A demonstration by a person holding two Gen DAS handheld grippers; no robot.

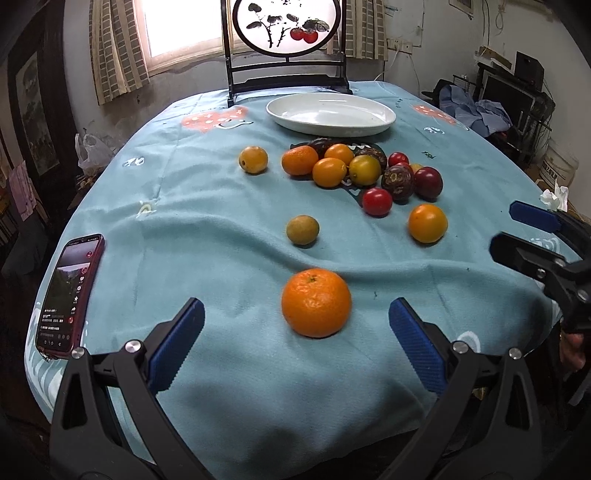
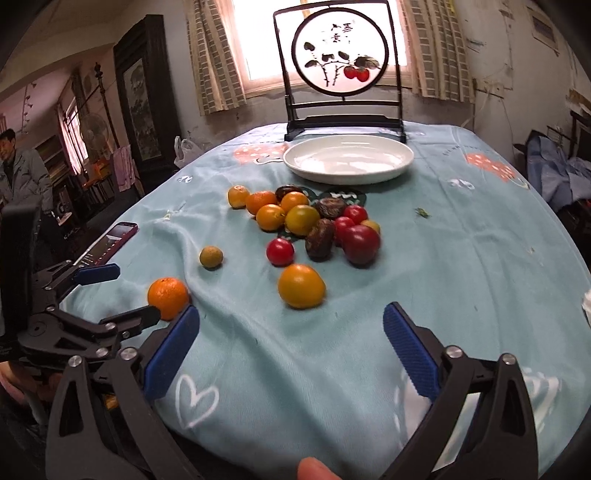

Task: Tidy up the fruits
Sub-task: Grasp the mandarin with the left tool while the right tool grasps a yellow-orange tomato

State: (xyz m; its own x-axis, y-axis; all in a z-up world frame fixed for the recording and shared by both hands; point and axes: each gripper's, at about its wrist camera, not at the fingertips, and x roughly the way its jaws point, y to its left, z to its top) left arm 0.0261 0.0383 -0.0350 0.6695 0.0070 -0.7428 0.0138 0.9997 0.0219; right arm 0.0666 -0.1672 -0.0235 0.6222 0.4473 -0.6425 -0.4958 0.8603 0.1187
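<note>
Left tool (image 1: 295,321): jaws spread wide, the mandarin (image 1: 316,302) lying between its blue tips on the table (image 1: 207,192)
Right tool (image 2: 291,325): wide apart, holding nothing, just short of a yellow-orange fruit (image 2: 301,286)
Fruit heap (image 1: 354,170): mid-table, near the white dish (image 1: 330,114)
Phone (image 1: 70,295): left edge

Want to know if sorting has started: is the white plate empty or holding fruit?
Empty: the white plate shows only bare glaze in both views; the fruits lie on the tablecloth.

Bright window (image 2: 258,37), checked curtains (image 1: 118,48), stained wall (image 1: 424,22), dark cabinet (image 2: 144,96).
</note>
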